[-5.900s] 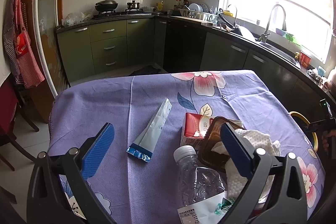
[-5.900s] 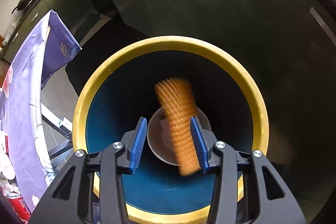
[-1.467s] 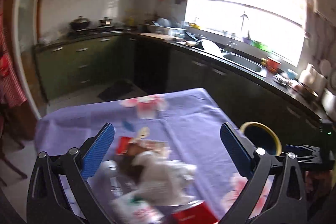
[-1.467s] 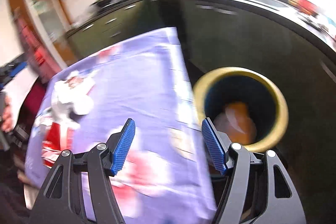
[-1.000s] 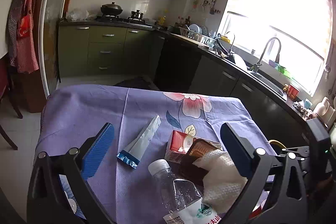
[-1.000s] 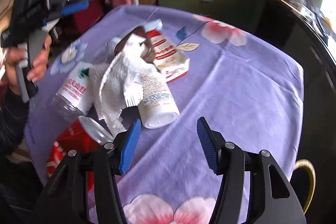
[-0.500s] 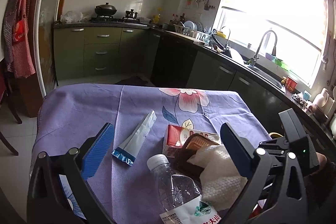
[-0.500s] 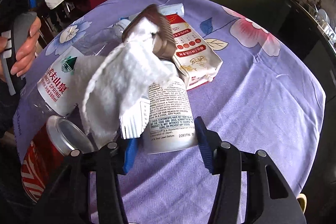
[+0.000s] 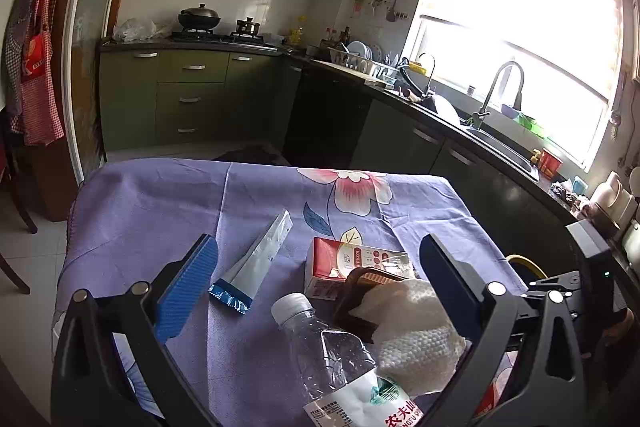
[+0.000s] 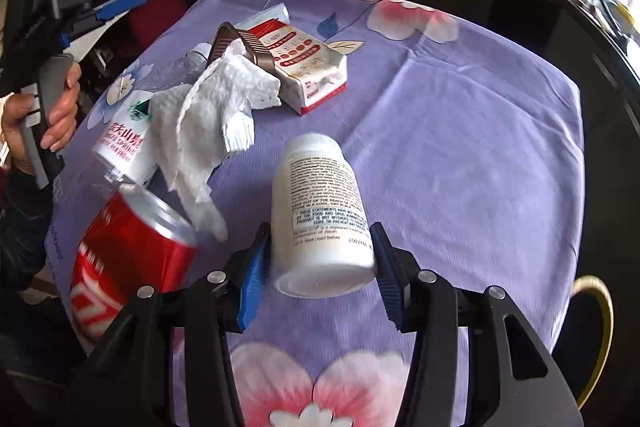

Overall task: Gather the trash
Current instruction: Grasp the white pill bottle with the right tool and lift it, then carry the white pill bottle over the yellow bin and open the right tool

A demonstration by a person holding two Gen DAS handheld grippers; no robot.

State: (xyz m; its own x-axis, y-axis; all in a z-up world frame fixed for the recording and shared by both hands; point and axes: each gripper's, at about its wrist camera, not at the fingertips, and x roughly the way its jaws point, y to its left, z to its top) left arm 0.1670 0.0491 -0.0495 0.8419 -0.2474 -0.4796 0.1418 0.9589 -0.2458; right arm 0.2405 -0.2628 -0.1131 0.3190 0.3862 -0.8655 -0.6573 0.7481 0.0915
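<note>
Now the right claw (image 10: 320, 267) apparently pinches the white pill bottle (image 10: 320, 211); squeeze evenly. Left claw (image 9: 316, 291) hangs spread.

Left gripper (image 9: 316, 291) held wide apart over the table, right gripper (image 10: 320, 263) clamped, angled down

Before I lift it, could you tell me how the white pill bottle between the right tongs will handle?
The white pill bottle looks like rigid plastic, so it probably won't crush. Its smooth round wall may slip or twist between the right tongs. If released on its side, it would likely roll across the tablecloth.
</note>
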